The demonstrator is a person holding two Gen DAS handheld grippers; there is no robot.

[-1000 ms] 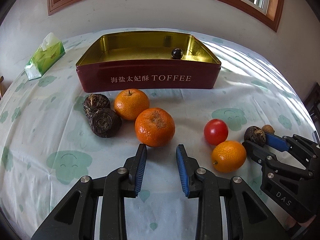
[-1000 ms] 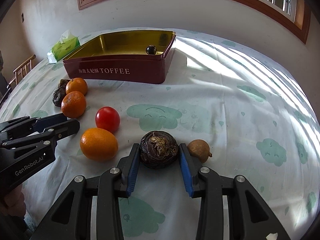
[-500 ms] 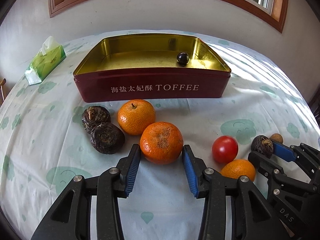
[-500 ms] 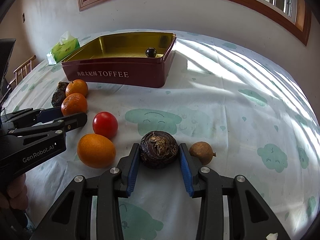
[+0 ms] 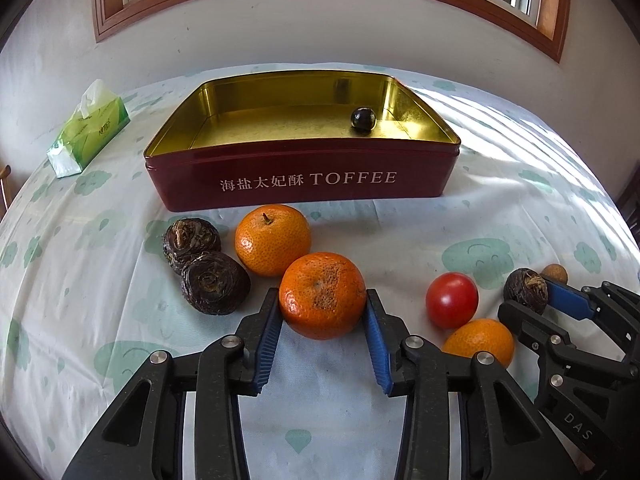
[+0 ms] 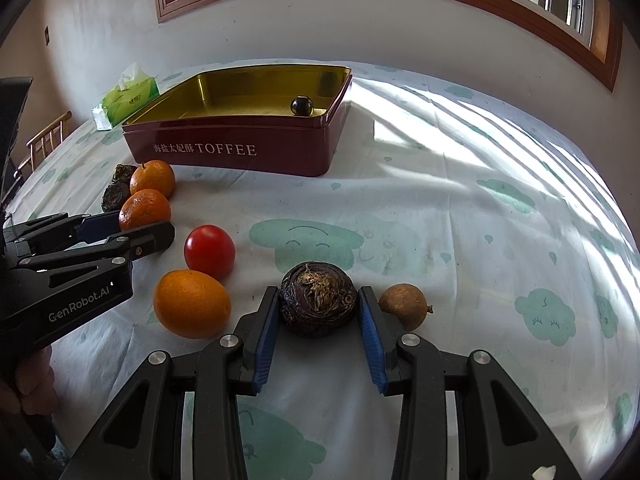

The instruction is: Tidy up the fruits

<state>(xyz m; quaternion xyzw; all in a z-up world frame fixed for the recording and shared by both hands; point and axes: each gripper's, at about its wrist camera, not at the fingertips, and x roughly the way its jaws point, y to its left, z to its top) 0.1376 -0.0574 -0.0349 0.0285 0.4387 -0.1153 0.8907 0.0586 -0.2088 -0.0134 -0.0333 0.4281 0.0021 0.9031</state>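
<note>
Left gripper (image 5: 322,322) has just been closing, pads against a mandarin (image 5: 322,295) on the table, right gripper (image 6: 318,316) clamps a water chestnut (image 6: 318,304), both fruits lying in front of the tin (image 5: 304,178), left nearer

We find the toffee tin (image 5: 300,184) open-topped, holding only one dark ball (image 5: 363,119). A tangerine (image 5: 273,239) and two chestnuts (image 5: 200,256) stand before its front wall; the surface (image 6: 460,220) rightward lies bare.
</note>
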